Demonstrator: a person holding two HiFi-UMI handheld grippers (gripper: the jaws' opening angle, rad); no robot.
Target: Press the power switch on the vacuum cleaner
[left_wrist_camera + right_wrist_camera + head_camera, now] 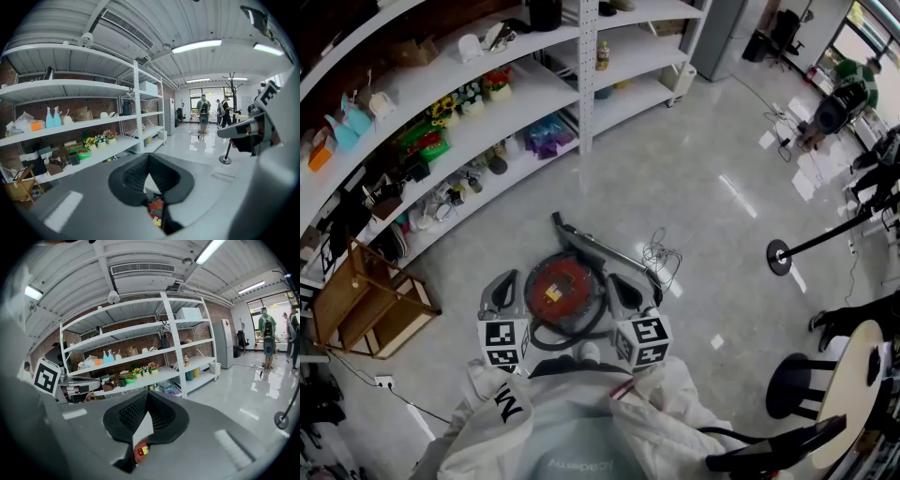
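A round red vacuum cleaner [560, 284] with a dark rim sits on the pale floor right below me, a yellow label on its top; I cannot pick out its power switch. My left gripper [508, 278] hangs over its left edge and my right gripper [617, 280] over its right edge, both above it. In the left gripper view the left gripper [149, 157] has its ribbed black pads meeting at the tip, and a bit of the red vacuum cleaner [157, 208] shows below them. The right gripper [146, 394] looks the same, with the vacuum cleaner [140, 451] below. Neither holds anything.
The vacuum's grey wand [600, 246] and a loose cable [661, 255] lie just beyond it. White shelving [487, 103] full of small items runs along the left and far side. A wooden crate [366, 300] stands at left, and a stand base [780, 256], a stool [797, 384] and a round table [853, 375] at right.
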